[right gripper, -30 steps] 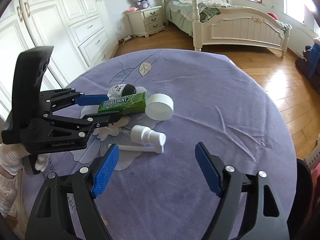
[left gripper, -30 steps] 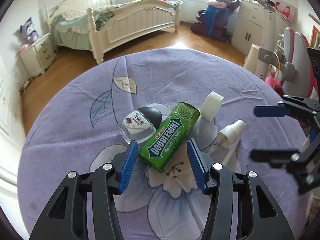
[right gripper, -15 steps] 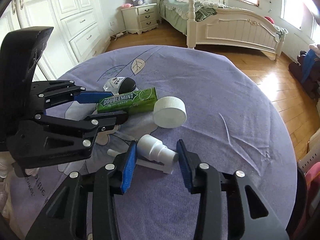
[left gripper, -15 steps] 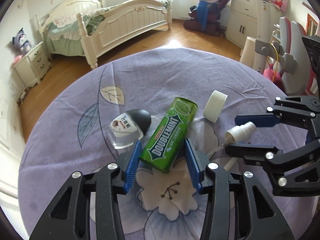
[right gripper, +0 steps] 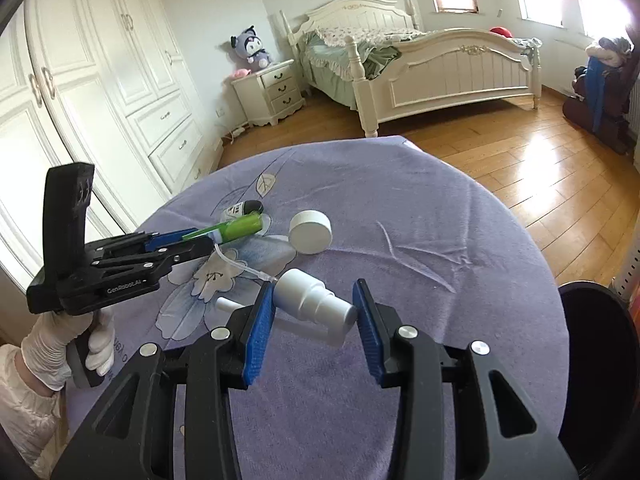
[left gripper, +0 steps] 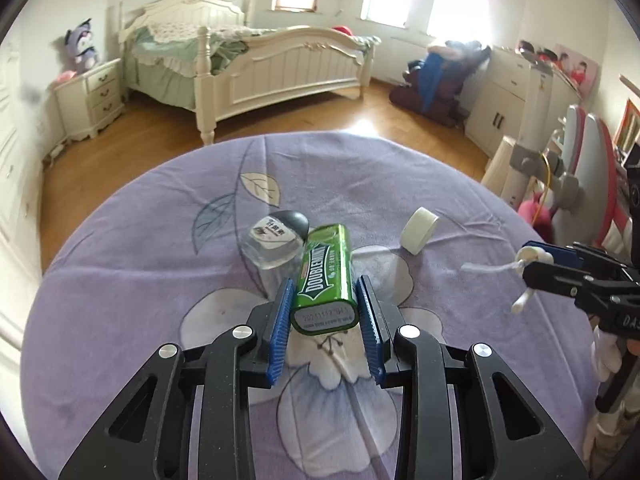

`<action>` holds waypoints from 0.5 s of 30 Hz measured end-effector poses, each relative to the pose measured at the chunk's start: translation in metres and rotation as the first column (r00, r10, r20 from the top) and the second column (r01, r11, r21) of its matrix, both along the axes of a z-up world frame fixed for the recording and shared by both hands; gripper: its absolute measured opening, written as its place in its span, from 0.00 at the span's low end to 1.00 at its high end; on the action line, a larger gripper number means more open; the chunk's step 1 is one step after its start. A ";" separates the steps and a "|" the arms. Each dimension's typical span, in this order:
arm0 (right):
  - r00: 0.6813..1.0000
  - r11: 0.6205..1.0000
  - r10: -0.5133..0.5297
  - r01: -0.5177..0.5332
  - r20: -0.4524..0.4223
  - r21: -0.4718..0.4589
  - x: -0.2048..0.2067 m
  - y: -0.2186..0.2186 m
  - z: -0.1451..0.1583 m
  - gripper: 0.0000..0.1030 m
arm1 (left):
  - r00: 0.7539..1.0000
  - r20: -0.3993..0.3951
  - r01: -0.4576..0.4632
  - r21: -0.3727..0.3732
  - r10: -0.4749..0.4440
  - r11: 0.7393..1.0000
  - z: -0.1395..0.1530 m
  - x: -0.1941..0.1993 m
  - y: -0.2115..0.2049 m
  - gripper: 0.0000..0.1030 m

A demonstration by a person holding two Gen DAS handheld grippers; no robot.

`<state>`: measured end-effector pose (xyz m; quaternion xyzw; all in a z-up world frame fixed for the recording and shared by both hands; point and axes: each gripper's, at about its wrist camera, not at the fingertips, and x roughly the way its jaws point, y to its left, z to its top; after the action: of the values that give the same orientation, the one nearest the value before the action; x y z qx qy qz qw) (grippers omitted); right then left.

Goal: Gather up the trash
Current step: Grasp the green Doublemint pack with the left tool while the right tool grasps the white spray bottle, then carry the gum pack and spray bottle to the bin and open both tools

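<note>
The green Doublemint gum tin (left gripper: 325,280) sits clamped between the blue pads of the left gripper (left gripper: 325,322), its near end raised off the purple floral tablecloth (left gripper: 120,288) where a second ago it lay flat with the jaws wide around it. The white spray pump (right gripper: 314,306) has gone the same way: the right gripper (right gripper: 314,322), open and short of it a second ago, has its jaws closed on the pump body, and the pump hangs clear of the cloth with its thin dip tube (right gripper: 236,260) trailing toward the left. Both pickups look made at once, so two pieces of trash seem ready to carry off. Left on the cloth are a small clear bottle with a dark cap (left gripper: 276,236), lying just beside the tin's far end, and a white round cap (right gripper: 311,232) a little apart from both, so I judge the task under way with at least two items to fetch. At the right edge of the right wrist view a dark round bin (right gripper: 596,360) shows just beyond the table; its inside is too dark to tell what it holds, but it is the likely drop point.
</note>
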<state>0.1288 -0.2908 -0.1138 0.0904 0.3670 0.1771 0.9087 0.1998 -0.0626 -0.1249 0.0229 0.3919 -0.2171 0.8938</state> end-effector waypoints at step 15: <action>0.968 0.971 -0.231 0.224 0.094 0.078 -0.031 -0.083 0.017 0.38 | 0.986 0.108 0.137 -0.054 -0.130 0.989 0.074 -0.045 -0.073 0.31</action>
<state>0.0982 -0.3742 -0.0965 0.1530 0.3011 0.0883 0.9371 0.1549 -0.1353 -0.0513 0.0331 0.3352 -0.2870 0.8967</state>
